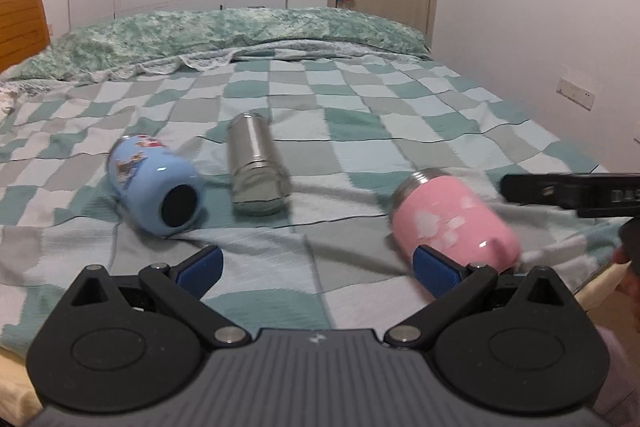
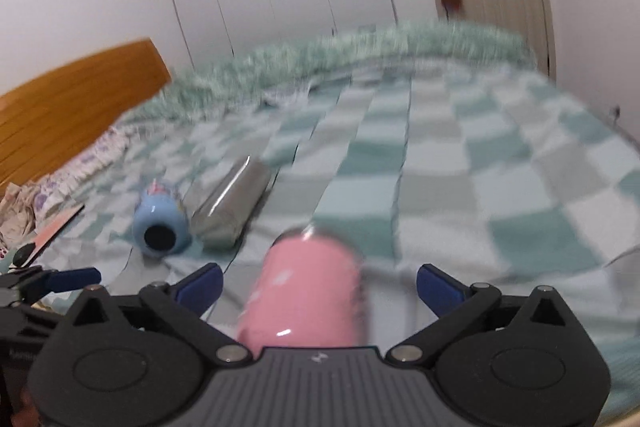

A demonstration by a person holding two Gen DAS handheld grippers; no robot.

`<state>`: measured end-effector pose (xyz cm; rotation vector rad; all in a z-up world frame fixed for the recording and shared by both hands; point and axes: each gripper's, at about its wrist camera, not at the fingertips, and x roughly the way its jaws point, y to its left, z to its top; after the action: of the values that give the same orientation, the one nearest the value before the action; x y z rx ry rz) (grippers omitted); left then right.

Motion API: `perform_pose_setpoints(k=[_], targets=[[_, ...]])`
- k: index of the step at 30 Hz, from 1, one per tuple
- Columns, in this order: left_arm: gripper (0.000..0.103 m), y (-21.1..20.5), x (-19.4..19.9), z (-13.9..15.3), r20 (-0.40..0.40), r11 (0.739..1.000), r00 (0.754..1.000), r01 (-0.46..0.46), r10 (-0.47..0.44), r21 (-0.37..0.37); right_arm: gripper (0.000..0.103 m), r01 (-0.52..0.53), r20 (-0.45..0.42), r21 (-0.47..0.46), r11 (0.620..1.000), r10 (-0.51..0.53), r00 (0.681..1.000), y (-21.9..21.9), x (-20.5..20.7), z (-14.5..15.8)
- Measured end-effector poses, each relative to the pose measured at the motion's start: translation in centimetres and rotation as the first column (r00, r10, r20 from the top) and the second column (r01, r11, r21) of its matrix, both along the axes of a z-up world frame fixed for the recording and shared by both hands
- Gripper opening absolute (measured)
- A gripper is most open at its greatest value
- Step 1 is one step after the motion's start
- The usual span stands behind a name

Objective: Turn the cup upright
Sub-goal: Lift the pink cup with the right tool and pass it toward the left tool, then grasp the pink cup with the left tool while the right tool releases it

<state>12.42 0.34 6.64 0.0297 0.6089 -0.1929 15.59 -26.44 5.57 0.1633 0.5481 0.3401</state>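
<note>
Three cups lie on their sides on the checked bedspread. A blue cup (image 1: 154,185) lies at the left, its base toward me. A steel cup (image 1: 256,165) lies in the middle. A pink cup (image 1: 452,221) lies at the right. My left gripper (image 1: 318,267) is open and empty, low over the bed's near edge, its right finger (image 1: 438,275) close to the pink cup. In the right wrist view my right gripper (image 2: 318,287) is open, with the pink cup (image 2: 308,291) lying between its fingers, not gripped. The blue cup (image 2: 160,225) and steel cup (image 2: 232,201) lie beyond, to the left.
The checked bedspread (image 1: 400,115) covers the bed, with a green quilt (image 1: 240,31) bunched at the far end. A wooden headboard (image 2: 76,95) is at the left. The right gripper's finger (image 1: 568,189) shows at the right edge. The left gripper's finger (image 2: 68,277) shows at the left.
</note>
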Motion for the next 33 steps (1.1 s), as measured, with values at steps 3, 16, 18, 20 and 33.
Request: perform_pose_setpoints(k=[3,16,18,20,33], targets=[[0.103,-1.9,1.0,0.2,-0.026,0.999,0.999,0.023,-0.024,-0.028,0.103,0.023,0.024,-0.019,1.000,-0.023,0.999,-3.3,0.0,-0.2],[0.103,-10.0,8.2,-1.8,-0.286,0.996,0.958,-0.040,0.015,-0.084,0.103,0.021,0.060,-0.123,0.992,-0.014,0.998,-10.2,1.5,-3.6],[0.103,-10.7,9.3,-2.2,-0.315,0.995,0.948,-0.065,0.040,-0.071,0.103,0.012,0.059,-0.116,0.993,-0.005,0.998,-10.4,1.8,-4.0],[0.103,-11.1,10.3,-2.7,-0.357,0.994,0.932,-0.093,0.068,-0.054,0.103,0.005,0.058,-0.100,0.995,0.001,0.998,-10.5,1.8,-4.4],[0.087,-11.2,10.3,-3.8,-0.398,0.987,0.916,-0.104,0.046,-0.125,0.103,0.039,0.047,-0.007,0.999,-0.039,0.998,-12.0,1.0,-6.2]])
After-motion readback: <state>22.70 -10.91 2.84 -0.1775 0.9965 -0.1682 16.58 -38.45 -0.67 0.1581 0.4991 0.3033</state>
